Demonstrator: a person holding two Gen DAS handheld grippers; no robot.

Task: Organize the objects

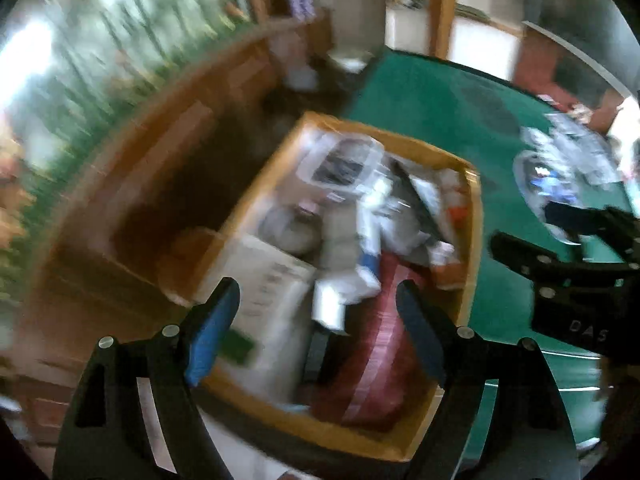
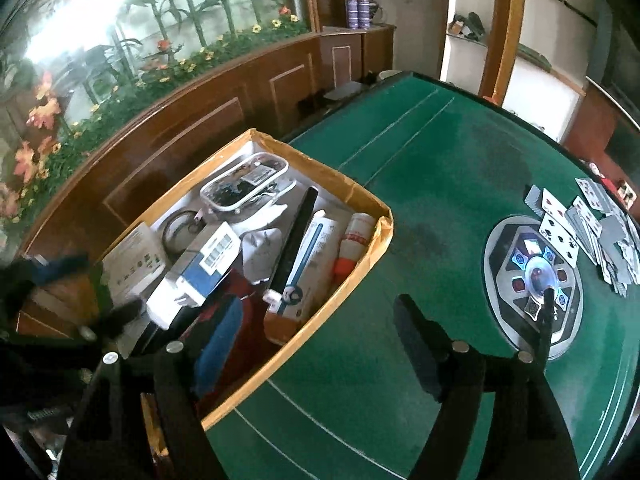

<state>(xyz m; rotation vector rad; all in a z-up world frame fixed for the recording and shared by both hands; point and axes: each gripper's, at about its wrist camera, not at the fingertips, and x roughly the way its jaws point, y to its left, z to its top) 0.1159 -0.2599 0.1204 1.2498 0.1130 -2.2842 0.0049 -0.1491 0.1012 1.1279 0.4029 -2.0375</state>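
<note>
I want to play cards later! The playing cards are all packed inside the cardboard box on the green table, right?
Not quite. The playing cards lie loose on the green table, away from the cardboard box, as the right wrist view shows. The box does stand on that table.

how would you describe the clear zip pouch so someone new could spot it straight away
On the green table sits an open cardboard box full of items. The clear pouch lies at the box's far end, the only see-through item, white-edged with dark contents.

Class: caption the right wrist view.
Open right tool above a filled cardboard box on a green table.
</note>
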